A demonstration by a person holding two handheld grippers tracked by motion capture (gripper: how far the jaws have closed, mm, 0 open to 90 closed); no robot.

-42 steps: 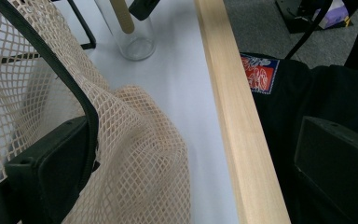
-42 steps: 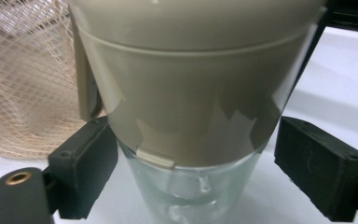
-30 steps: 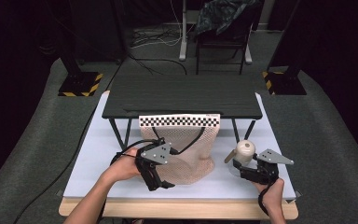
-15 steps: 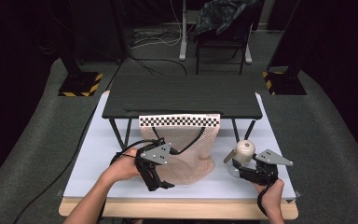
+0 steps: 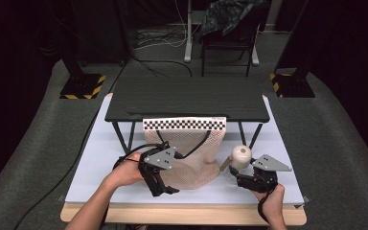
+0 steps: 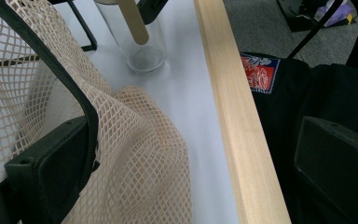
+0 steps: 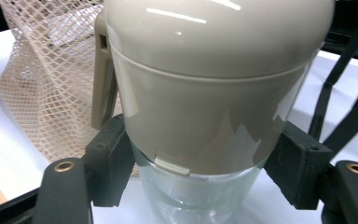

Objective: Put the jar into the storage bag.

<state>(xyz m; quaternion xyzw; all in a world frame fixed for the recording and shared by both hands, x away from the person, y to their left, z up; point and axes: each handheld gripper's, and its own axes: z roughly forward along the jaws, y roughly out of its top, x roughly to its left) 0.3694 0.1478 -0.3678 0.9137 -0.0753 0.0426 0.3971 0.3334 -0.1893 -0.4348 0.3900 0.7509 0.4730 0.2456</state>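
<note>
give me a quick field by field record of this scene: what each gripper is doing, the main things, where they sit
left gripper: jaws apart, one jaw against the black handle of the mesh bag
right gripper: jaws on either side of the bottle, at the seam of lid and clear body
bottle: clear body, beige lid, upright on the white table top, right of the bag
mesh bag: beige net, checkered band on top, hanging from the dark stand
stand: black, on thin legs, at the back of the table

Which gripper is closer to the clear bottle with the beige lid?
Right. The right gripper has its jaws around the clear bottle with the beige lid; the left gripper is across the beige mesh bag.
</note>
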